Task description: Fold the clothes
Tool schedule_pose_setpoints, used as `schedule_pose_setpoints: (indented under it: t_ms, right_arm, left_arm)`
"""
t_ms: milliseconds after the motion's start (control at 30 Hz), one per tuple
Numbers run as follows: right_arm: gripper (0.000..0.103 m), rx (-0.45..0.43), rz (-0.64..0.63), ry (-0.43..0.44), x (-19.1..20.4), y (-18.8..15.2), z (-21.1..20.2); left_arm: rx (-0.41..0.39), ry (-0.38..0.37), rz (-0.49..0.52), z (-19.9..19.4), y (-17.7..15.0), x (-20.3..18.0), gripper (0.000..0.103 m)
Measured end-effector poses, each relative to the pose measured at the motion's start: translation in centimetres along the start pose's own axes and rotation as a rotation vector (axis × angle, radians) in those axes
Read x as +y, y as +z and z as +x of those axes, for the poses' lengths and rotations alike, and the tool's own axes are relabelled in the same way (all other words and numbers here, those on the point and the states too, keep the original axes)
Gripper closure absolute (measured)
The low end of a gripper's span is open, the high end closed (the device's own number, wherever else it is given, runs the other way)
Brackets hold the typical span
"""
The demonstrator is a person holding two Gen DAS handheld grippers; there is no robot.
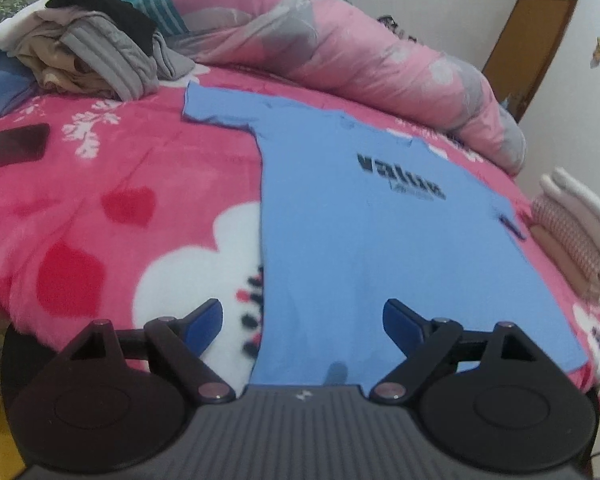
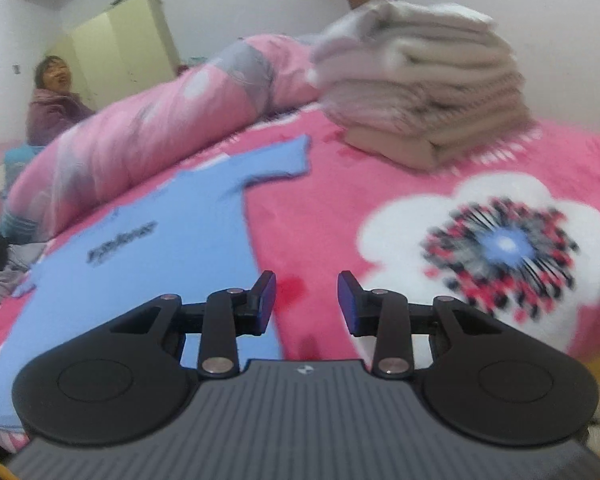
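While your left gripper [image 1: 302, 322] hovers over the near hem of the blue T-shirt [image 1: 372, 248], its jaws stand wide apart with nothing between them. Your right gripper [image 2: 306, 300] has its jaws partway apart, holding nothing, poised above the pink blanket [image 2: 380, 184] just beside the shirt's side edge. That shirt lies flat and spread across the middle of the bed, sleeves out, print facing up. A folded stack [image 2: 420, 92] sits near the bed's right edge.

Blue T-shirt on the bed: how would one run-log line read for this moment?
blue T-shirt: flat, unfolded | left hand-held gripper: open, empty | right hand-held gripper: open, empty | folded stack: beside shirt
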State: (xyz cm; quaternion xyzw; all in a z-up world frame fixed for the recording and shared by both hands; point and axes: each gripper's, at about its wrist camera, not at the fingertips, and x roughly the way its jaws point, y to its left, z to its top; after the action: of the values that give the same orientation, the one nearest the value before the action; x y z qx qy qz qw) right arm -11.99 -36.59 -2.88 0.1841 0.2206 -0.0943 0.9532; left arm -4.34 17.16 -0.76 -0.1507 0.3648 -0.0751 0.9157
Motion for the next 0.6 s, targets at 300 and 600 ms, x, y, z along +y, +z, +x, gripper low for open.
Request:
schedule_pose_setpoints:
  t_ms: [300,600]
  right_arm:
    - [0.068,-0.050,-0.143,0.159,5.4,7.3,2.7]
    - [0.068,-0.126,-0.309,0.398,18.2,18.4,5.8]
  left_arm:
    - [-0.084,-0.001,-0.067,1.3,5.4,0.4,0.010]
    - [-0.240,0.222,-0.118,6.1,12.8,3.6,0.010]
